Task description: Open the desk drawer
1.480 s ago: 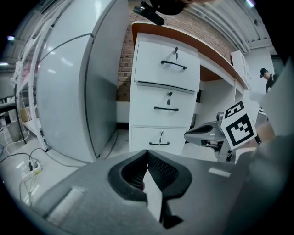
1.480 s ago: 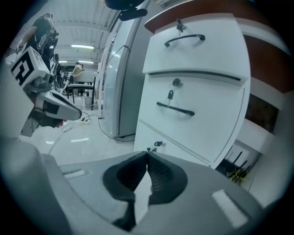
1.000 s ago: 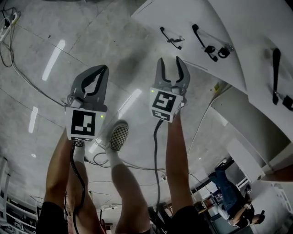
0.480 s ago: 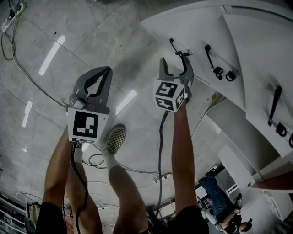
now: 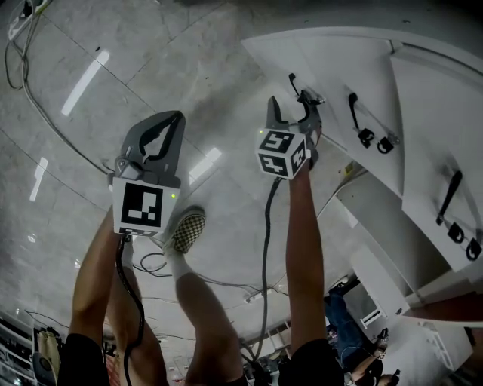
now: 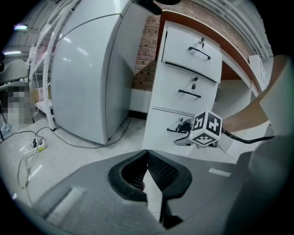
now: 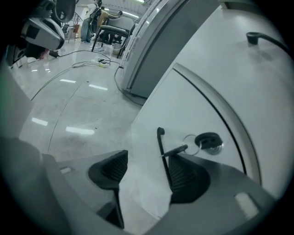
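A white drawer unit [image 5: 332, 60] stands at the right, with three drawers and black handles. The lowest drawer [image 6: 163, 121] has a thin black handle [image 7: 160, 146] and a key [image 7: 209, 140] in its lock beside it. My right gripper [image 5: 291, 103] is open wide at that drawer front. The handle stands between its jaws, close against the right-hand pad [image 7: 183, 176], and the pads do not press on it. In the left gripper view the right gripper's marker cube [image 6: 206, 129] hides part of the handle. Over the bare floor, my left gripper [image 5: 173, 118] is shut with nothing in it.
Cables and a power strip [image 5: 21, 19] lie on the shiny grey floor at the far left. The person's checkered shoe [image 5: 189, 230] is below the grippers. A tall white cabinet [image 6: 87, 69] stands left of the drawers. The upper handles [image 5: 356, 114] are at the right.
My right gripper has sunk toward the lowest drawer's handle, rolled, and its jaws have spread wider around it. The left gripper has shifted only slightly.
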A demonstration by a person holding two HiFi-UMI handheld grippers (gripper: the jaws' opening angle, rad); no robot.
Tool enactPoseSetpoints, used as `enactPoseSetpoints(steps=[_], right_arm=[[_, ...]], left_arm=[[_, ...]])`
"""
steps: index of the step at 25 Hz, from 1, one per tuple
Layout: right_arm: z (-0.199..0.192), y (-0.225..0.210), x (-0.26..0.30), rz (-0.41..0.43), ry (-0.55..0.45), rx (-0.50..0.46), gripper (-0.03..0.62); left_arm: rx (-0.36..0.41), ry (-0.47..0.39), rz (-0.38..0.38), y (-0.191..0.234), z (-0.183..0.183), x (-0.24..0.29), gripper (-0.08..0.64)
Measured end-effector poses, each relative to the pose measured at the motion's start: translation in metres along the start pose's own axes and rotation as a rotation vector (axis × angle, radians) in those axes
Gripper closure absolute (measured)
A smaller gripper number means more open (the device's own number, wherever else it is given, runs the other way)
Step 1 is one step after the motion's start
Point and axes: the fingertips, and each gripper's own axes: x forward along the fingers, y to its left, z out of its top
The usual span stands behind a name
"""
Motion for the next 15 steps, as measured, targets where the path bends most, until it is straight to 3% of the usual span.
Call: enactPoseSetpoints(steps=[4,8,15], right_arm=[[-0.003,0.000,0.003,-0.025,0.031,-0.051,0.321],[-0.006,-0.014,0.006,-0.134,0.066,-0.169,0.472],[-0.005,-0.024,0.006,-0.225,0.083,-0.216,0.563]], left_arm=[[-0.002,-0.002,0.000,0.001,-0.003,0.000,0.549],[-0.009,0.009,0.018,0.007,-0.006,0.000,0.549],[-0.025,0.019,0.023,0.011,-0.014,-0.001,0.549]])
